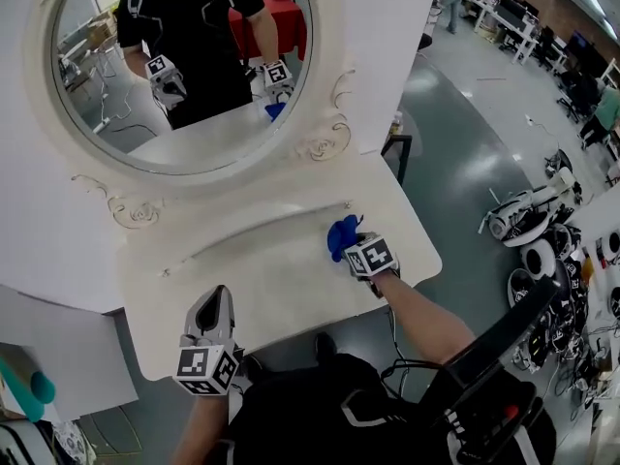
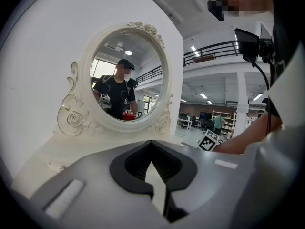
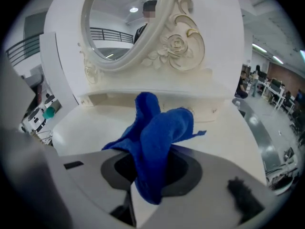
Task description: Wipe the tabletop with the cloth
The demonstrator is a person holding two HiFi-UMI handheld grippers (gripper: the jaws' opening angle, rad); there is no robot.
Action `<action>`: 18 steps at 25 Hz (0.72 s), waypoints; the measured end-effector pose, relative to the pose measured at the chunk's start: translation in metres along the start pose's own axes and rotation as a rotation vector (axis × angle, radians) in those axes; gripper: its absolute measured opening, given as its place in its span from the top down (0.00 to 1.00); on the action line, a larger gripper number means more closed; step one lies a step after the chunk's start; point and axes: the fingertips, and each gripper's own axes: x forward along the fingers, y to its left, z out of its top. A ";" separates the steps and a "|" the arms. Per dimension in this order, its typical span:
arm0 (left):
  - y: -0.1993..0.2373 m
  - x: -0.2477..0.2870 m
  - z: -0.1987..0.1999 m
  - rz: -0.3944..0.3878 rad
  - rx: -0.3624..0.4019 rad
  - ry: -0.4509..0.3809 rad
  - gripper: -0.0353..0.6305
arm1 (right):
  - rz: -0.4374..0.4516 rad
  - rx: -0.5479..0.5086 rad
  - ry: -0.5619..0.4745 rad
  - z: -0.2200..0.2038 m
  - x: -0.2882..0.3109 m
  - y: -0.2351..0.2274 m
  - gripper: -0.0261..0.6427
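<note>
Right hand-held gripper (image 1: 355, 247): pinching blue cloth (image 1: 340, 236), at right rear of bench (image 1: 271, 289), just before the raised ledge (image 1: 262, 223) under the mirror (image 1: 184, 56).
Cloth: bunched, most of it standing up out of the jaws; contact with bench not clear.
Left hand-held gripper (image 1: 216, 303): pressed together, empty, at front edge of bench.
Risks, as judged:
- thin contact, hence streaks or bare jaw scraping the paint
- cloth dragged out of the pinch under hard pressure
- loose folds catching on the ledge
- leftward sweep meeting the left hand-held gripper
</note>
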 end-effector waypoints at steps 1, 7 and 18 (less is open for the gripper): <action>-0.003 -0.001 -0.001 0.008 0.000 0.000 0.94 | -0.002 0.006 -0.002 0.006 0.005 -0.005 0.79; -0.018 -0.005 -0.003 0.056 -0.011 0.005 0.94 | 0.001 -0.066 0.026 0.029 0.035 -0.024 0.79; -0.028 -0.001 -0.001 0.039 -0.023 0.041 0.94 | 0.046 -0.110 0.079 -0.004 0.031 -0.008 0.79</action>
